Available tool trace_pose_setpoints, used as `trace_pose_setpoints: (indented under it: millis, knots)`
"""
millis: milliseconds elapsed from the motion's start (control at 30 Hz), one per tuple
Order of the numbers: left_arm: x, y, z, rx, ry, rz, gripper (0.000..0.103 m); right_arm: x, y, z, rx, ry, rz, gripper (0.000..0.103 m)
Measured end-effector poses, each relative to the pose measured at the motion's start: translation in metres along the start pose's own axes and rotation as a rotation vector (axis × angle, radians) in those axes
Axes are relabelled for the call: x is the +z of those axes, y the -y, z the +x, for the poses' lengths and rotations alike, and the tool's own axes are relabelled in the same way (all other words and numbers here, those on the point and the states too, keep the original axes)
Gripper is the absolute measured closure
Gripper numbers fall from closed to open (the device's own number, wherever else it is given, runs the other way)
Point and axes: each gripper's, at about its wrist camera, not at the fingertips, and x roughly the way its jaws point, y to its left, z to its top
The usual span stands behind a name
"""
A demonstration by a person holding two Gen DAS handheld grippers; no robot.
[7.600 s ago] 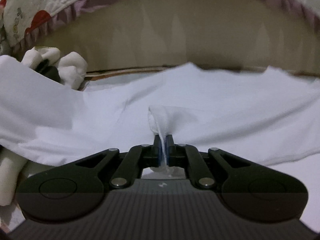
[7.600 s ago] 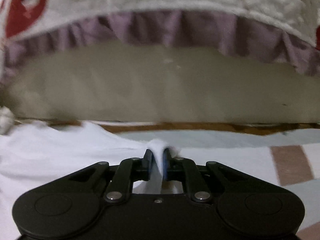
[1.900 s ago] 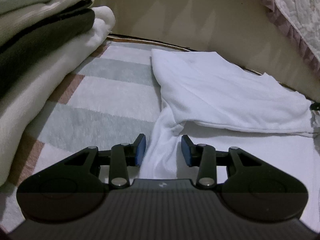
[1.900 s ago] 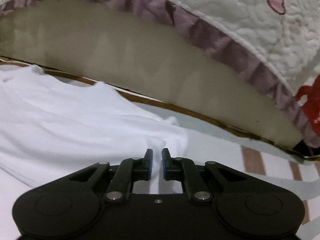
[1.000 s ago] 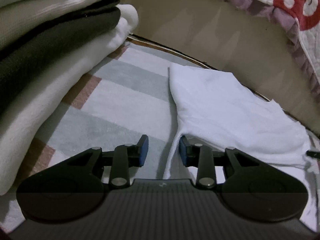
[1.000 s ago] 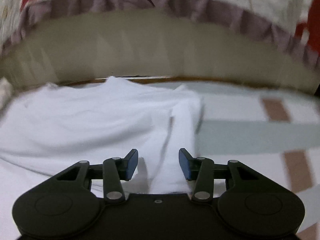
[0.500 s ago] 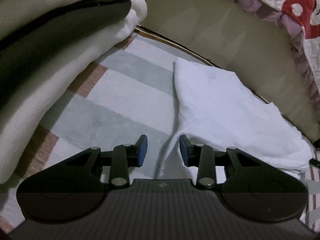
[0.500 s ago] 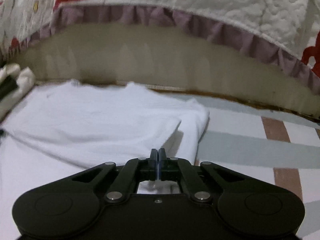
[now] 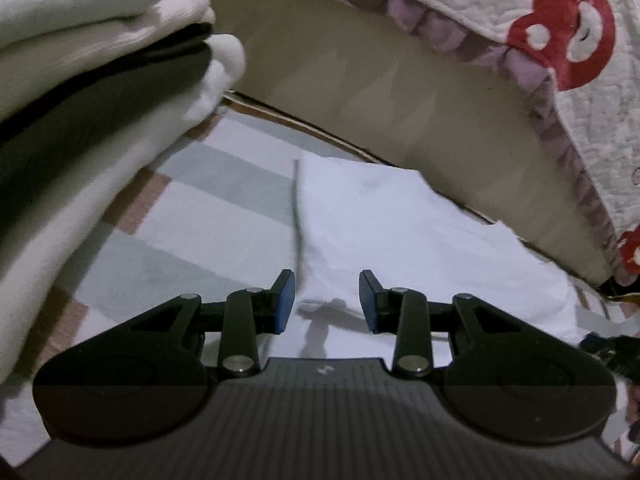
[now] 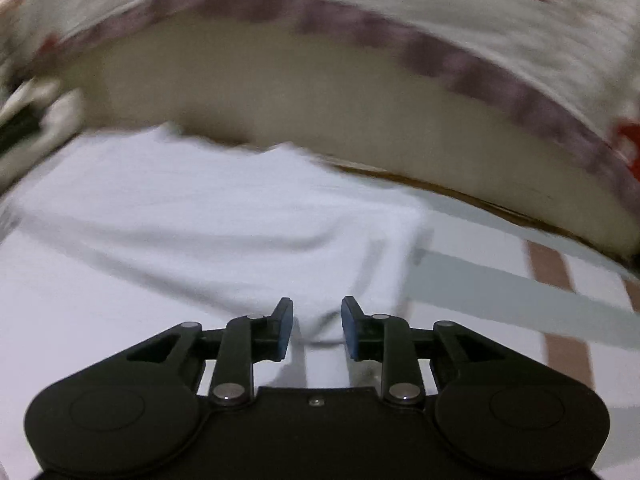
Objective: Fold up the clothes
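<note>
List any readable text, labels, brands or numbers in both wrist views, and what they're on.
No readable text in either view.
Left tongs: a small pale mark on the housing, a symbol, not letters.
Quilt: red cartoon shapes only, no words.
Right wrist view: blurred, no lettering visible.

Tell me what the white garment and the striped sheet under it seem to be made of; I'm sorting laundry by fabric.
The white garment looks like a soft matte cotton knit, probably jersey: it drapes limply and forms rounded wrinkles with no sheen. The striped sheet looks like a thin, flat woven cloth, maybe cotton or a blend: it lies smooth, matte, with printed grey and brown bands. The weave is too blurred to confirm either.
</note>
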Motion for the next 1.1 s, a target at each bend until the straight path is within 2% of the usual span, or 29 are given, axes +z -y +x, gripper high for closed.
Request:
trace_pose_setpoints:
  millis: [67,167,300,400,433,500,533,567,767,867,933,1000,1033,1100]
  knots:
    - [-0.004,0.003,0.004,-0.002,-0.017,0.011,0.068,-0.001,-0.016,0.009,-0.019,-0.017,-0.124,0.062]
    - [-0.01,0.008,0.011,0.033,-0.032,0.069,0.068,-0.003,-0.033,0.024,-0.072,-0.038,-0.284,0.061]
    - [-0.015,0.018,0.016,0.095,-0.025,0.209,0.068,0.003,-0.027,0.026,-0.063,-0.019,-0.233,0.061]
    - [-0.018,0.018,0.018,0.094,-0.038,0.223,0.068,0.002,-0.032,0.022,-0.066,0.001,-0.233,0.061]
    - [-0.019,0.018,0.019,0.098,-0.043,0.22,0.068,0.004,-0.032,0.019,-0.069,0.003,-0.222,0.062]
    - [-0.02,0.018,0.022,0.106,-0.053,0.218,0.07,0.006,-0.032,0.014,-0.074,0.007,-0.201,0.073]
    - [-0.021,0.018,0.022,0.11,-0.055,0.216,0.07,0.007,-0.031,0.012,-0.077,0.009,-0.191,0.09]
    - [-0.021,0.018,0.022,0.109,-0.055,0.211,0.07,0.008,-0.031,0.009,-0.08,0.011,-0.18,0.101]
    - [-0.022,0.01,0.021,0.1,-0.07,0.165,0.07,0.004,-0.022,0.002,-0.111,-0.022,-0.105,0.103]
    - [-0.02,0.009,0.018,0.08,-0.048,0.137,0.07,-0.007,-0.013,0.007,-0.078,-0.055,-0.062,0.103]
    - [-0.018,0.01,0.013,0.051,-0.004,0.136,0.07,-0.007,-0.002,0.004,-0.007,-0.043,0.065,0.096]
    - [-0.017,0.013,0.007,0.015,0.044,0.135,0.069,-0.005,0.009,0.002,0.08,-0.023,0.202,0.08]
    - [-0.016,0.014,0.004,-0.001,0.069,0.133,0.069,-0.006,0.015,0.001,0.119,-0.013,0.272,0.064]
    - [-0.018,0.024,0.005,0.055,0.069,0.132,0.069,-0.006,0.024,0.002,0.176,-0.003,0.4,0.062]
